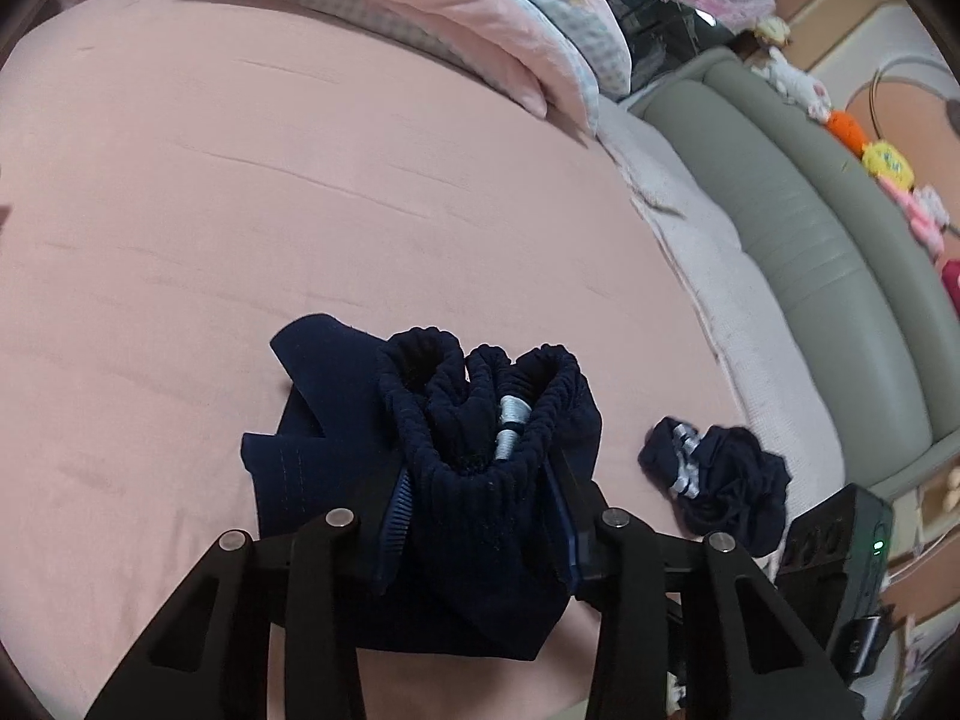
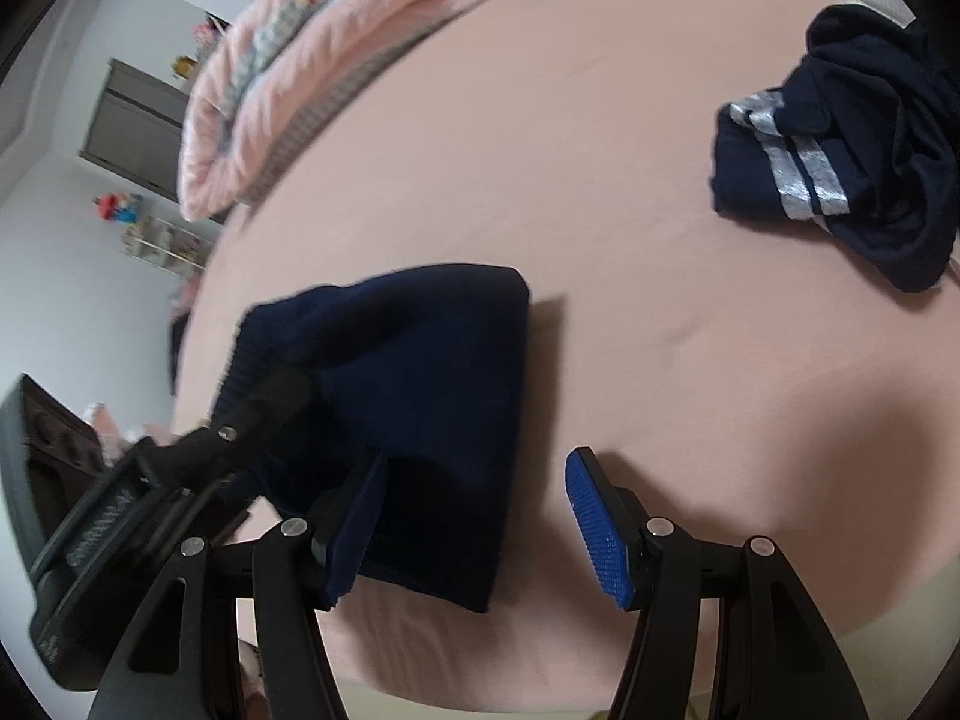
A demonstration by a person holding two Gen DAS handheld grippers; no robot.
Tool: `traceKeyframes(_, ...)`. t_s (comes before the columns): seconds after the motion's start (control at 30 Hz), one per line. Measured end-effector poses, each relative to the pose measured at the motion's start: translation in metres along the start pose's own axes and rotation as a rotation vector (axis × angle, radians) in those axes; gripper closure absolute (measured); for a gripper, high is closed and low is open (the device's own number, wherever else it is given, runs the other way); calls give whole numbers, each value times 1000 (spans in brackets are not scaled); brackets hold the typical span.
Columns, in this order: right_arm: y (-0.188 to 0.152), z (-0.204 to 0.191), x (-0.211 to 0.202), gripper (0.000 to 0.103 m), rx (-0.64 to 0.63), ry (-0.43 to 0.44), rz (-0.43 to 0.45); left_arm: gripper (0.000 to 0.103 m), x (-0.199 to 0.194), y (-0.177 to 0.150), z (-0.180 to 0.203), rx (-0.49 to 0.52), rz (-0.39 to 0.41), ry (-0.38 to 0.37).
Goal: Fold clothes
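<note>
A navy garment (image 1: 480, 516) with a ribbed elastic waistband lies bunched on the pink bed sheet (image 1: 300, 210). My left gripper (image 1: 480, 480) is shut on the gathered waistband, with cloth packed between both blue pads. In the right wrist view the same garment (image 2: 432, 360) lies flatter, and the left gripper (image 2: 264, 402) grips its ribbed edge from the left. My right gripper (image 2: 474, 462) stands open over the garment's near right corner, its pads (image 2: 594, 522) apart and pressing nothing. A second navy garment with silver stripes (image 2: 840, 168) lies crumpled further off, also visible in the left wrist view (image 1: 720, 480).
A folded pink quilt (image 1: 480, 18) lies at the bed's far side. A grey-green padded bed frame (image 1: 810, 210) with plush toys (image 1: 888, 162) on it runs along the right. A black unit with a green light (image 1: 840, 540) sits at lower right. Bare sheet (image 2: 690, 330) lies between the garments.
</note>
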State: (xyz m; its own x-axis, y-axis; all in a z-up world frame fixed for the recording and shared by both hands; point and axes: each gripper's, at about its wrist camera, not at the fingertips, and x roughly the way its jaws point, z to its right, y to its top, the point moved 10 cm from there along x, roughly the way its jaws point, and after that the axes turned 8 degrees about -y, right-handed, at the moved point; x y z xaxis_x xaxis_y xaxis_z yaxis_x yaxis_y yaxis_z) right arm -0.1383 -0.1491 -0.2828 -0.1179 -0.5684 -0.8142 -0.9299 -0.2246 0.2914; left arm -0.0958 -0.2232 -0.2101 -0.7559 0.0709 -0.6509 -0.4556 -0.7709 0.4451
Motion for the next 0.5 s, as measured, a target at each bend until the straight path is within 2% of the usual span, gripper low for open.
traceKeyframes(0.23, 3, -21, 11, 41, -26, 48, -15, 71, -15, 1, -10, -47, 13, -18)
traceKeyframes(0.33, 1, -22, 15, 40, -20, 72, -30, 71, -25, 1, -14, -42, 26, -10)
traceKeyframes(0.5, -3, -22, 15, 40, -18, 104, -31, 71, -35, 1, -27, -93, 33, -23)
